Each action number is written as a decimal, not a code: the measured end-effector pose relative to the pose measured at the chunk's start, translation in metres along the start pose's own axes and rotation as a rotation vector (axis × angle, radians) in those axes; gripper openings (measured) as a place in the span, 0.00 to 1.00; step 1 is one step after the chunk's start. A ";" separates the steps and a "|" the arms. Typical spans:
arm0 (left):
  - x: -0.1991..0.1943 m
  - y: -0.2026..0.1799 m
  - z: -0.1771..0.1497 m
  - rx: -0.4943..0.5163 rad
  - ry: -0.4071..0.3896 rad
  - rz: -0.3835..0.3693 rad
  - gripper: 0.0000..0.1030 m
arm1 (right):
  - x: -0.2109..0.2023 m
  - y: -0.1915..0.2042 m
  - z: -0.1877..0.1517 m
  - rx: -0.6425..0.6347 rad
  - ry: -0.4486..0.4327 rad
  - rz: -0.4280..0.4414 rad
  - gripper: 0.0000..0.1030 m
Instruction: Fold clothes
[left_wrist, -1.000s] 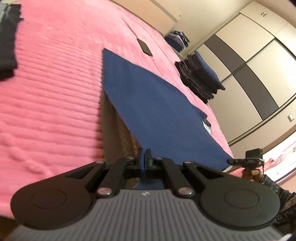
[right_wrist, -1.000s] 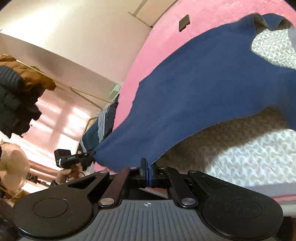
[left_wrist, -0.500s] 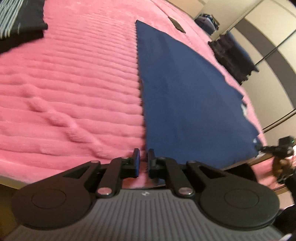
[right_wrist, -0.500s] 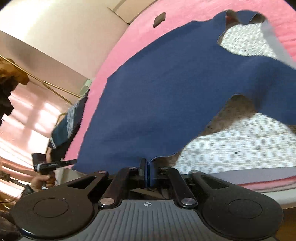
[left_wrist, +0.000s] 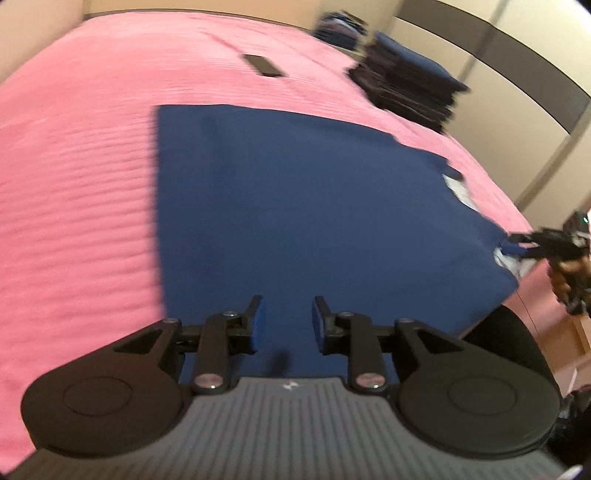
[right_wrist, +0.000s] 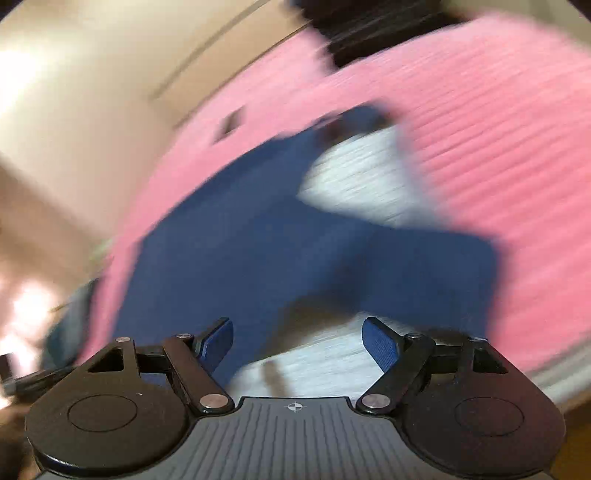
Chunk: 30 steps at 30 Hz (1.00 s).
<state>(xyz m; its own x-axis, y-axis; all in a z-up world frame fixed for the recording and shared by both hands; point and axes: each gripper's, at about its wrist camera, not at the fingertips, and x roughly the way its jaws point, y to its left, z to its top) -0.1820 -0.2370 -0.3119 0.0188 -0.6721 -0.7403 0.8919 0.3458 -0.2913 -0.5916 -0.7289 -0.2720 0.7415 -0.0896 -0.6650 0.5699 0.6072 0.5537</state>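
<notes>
We hold our left gripper (left_wrist: 285, 319) just above the near part of the navy garment (left_wrist: 295, 206), its jaws opening with a gap between the blue pads; the cloth shows under that gap, but nothing is pinched. The garment lies spread flat on the pink bedspread (left_wrist: 81, 184), its straight left edge running away from us and its near end reaching the near edge of the bed. A pale patterned lining (left_wrist: 460, 190) peeks out along its right side.

In the left wrist view our right gripper (left_wrist: 517, 245) sits at the garment's right near corner, close to the bed's right edge, with a hand (left_wrist: 570, 280) behind it. In its own blurred view the right gripper (right_wrist: 297, 339) has its jaws opening and already spread wide, and the navy cloth (right_wrist: 258, 251) and pale lining (right_wrist: 354, 181) lie beyond and under the gap, not clamped.

Towards the far side of the bed a small dark flat object (left_wrist: 260, 65) rests on the bedspread, well apart from the garment. At the far right corner stands a stack of dark folded clothes (left_wrist: 406, 85), with wardrobe doors (left_wrist: 517, 92) behind it.
</notes>
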 end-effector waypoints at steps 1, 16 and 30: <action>0.007 -0.009 0.004 0.021 0.009 -0.013 0.22 | -0.007 -0.006 -0.001 -0.006 -0.018 -0.045 0.78; 0.118 -0.177 0.046 0.286 0.034 -0.240 0.30 | -0.018 0.037 -0.064 -0.572 -0.215 -0.349 0.78; 0.178 -0.253 0.049 0.390 0.106 -0.336 0.34 | -0.043 0.010 -0.043 -0.446 -0.235 -0.359 0.79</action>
<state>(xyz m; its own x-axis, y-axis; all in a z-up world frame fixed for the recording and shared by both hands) -0.3824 -0.4763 -0.3406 -0.3253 -0.6274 -0.7075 0.9431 -0.1605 -0.2912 -0.6328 -0.6847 -0.2596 0.6184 -0.4900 -0.6145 0.6326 0.7743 0.0192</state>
